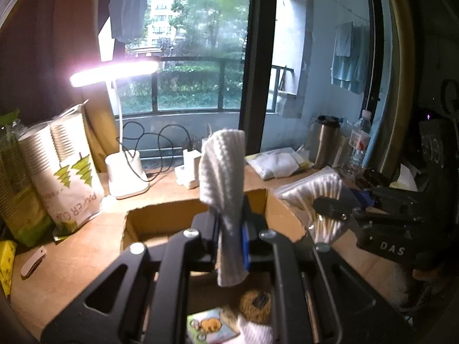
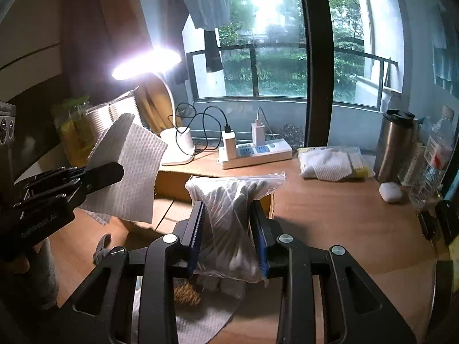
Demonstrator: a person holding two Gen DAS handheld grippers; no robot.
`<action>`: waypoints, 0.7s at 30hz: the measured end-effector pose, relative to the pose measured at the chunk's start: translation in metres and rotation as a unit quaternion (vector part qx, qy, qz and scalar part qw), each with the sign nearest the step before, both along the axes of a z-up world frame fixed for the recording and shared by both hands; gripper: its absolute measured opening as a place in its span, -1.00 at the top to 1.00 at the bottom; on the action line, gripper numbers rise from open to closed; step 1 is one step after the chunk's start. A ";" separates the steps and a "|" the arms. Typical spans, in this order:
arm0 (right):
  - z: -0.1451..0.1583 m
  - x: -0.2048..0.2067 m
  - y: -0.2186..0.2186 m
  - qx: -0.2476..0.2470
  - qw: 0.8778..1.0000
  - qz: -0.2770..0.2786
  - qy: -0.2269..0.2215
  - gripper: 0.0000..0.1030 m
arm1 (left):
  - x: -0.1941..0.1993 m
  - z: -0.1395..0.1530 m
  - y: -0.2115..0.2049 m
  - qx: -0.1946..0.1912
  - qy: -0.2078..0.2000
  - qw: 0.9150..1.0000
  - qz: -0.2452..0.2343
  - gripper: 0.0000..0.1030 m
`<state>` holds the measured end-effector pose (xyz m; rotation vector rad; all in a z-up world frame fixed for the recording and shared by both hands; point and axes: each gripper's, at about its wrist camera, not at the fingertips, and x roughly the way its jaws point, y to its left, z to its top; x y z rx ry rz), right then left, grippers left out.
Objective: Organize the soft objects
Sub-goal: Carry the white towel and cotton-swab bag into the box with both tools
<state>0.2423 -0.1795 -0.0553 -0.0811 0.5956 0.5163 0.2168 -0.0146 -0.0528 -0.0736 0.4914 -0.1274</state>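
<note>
My left gripper (image 1: 229, 223) is shut on a white waffle-weave cloth (image 1: 222, 172), which stands up between the pads above an open cardboard box (image 1: 160, 215). Below it lie a brown fuzzy item (image 1: 255, 304), a small colourful pack (image 1: 209, 326) and another white cloth (image 1: 255, 332). My right gripper (image 2: 229, 220) is shut on a clear zip bag of cotton swabs (image 2: 229, 197), held over the box's (image 2: 172, 183) right side. In the right wrist view the left gripper (image 2: 106, 175) shows at the left with its cloth (image 2: 134, 172). The right gripper (image 1: 330, 212) and its bag (image 1: 315, 189) show in the left wrist view.
A lit desk lamp (image 1: 126, 175) and a bag of paper cups (image 1: 68, 172) stand at the back left. Along the window are a power strip (image 2: 255, 152), a packet of white cloths (image 2: 330, 163), a steel flask (image 2: 396, 146), a water bottle (image 2: 433, 157) and a white case (image 2: 390, 192).
</note>
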 end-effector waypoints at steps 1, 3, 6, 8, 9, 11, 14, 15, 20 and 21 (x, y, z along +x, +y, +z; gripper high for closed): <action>0.000 0.005 0.000 0.000 1.000 0.001 0.000 0.35 | 0.003 -0.001 0.000 -0.002 0.001 1.000 -0.001 0.76; -0.001 0.012 0.001 0.000 1.000 0.002 0.001 0.35 | 0.010 -0.005 -0.002 -0.004 0.003 1.000 -0.003 0.76; -0.006 0.024 0.002 0.002 1.000 0.004 0.007 0.35 | 0.022 -0.013 -0.003 -0.008 0.017 1.000 -0.005 0.76; -0.011 0.032 0.003 0.004 1.000 0.006 0.014 0.35 | 0.031 -0.020 -0.003 -0.010 0.026 1.000 -0.005 0.76; -0.012 0.034 0.004 0.005 1.000 0.006 0.017 0.35 | 0.035 -0.023 -0.004 -0.011 0.030 0.999 -0.005 0.76; -0.018 0.041 0.005 0.006 1.000 0.007 0.024 0.35 | 0.043 -0.029 -0.004 -0.013 0.040 0.999 -0.006 0.76; -0.026 0.049 0.006 0.008 0.999 0.008 0.036 0.35 | 0.052 -0.037 -0.006 -0.016 0.052 0.998 -0.009 0.76; -0.028 0.052 0.007 0.008 0.999 0.009 0.039 0.35 | 0.054 -0.040 -0.007 -0.016 0.055 0.998 -0.009 0.76; -0.039 0.063 0.010 0.011 0.998 0.013 0.054 0.35 | 0.068 -0.055 -0.008 -0.019 0.077 0.997 -0.009 0.76; -0.041 0.065 0.010 0.011 0.998 0.015 0.056 0.35 | 0.072 -0.059 -0.009 -0.020 0.083 0.996 -0.008 0.76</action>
